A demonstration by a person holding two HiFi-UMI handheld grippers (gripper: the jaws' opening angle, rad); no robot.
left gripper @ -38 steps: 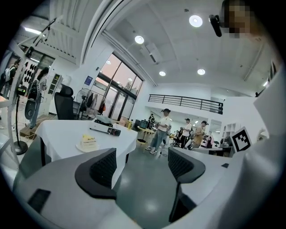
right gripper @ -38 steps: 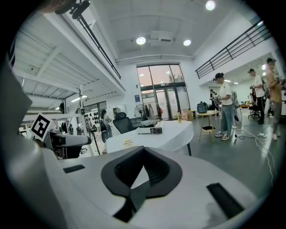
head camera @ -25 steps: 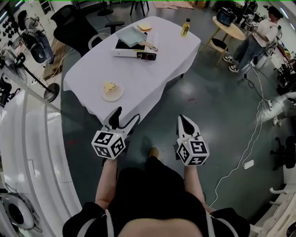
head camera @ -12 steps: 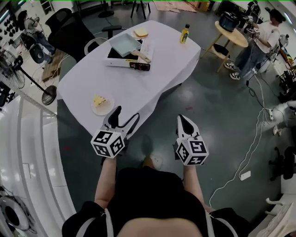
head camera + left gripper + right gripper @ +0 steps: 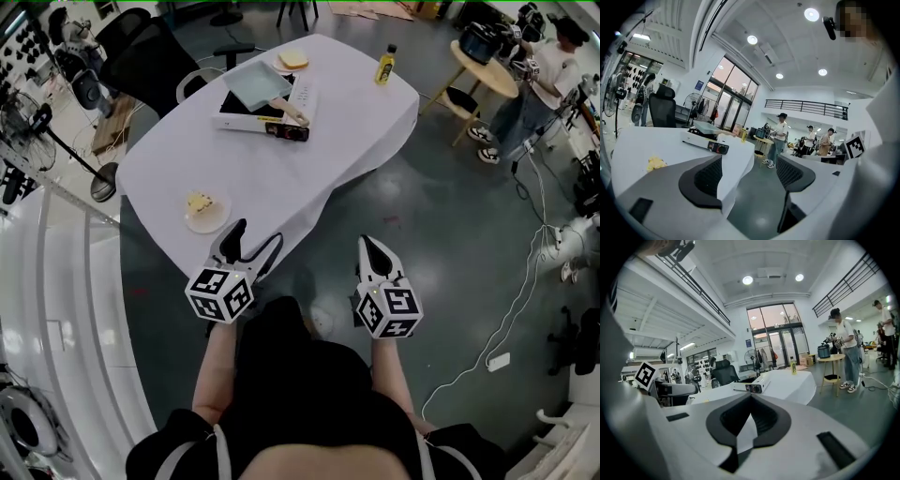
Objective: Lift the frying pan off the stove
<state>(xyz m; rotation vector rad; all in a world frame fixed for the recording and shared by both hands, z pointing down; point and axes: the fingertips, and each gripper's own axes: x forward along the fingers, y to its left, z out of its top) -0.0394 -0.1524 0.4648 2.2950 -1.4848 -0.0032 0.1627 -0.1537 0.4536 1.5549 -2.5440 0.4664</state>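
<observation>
Looking down from my head, I see my left tool (image 5: 255, 234) and right tool (image 5: 368, 242) hang above the floor, near the counter's (image 5: 281, 178) closest edge. The frying pan (image 5: 258, 82) sits on the stove (image 5: 246, 118) at the counter's far end, well apart from both tools. In the left gripper view, my left tool gapes wide, nothing between its jaws. In the right gripper view, my right tool is pressed together, empty.

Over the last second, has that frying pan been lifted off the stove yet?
No. The frying pan sits on the stove just as before, its handle over the same knob end; only the head view itself shifted.
</observation>
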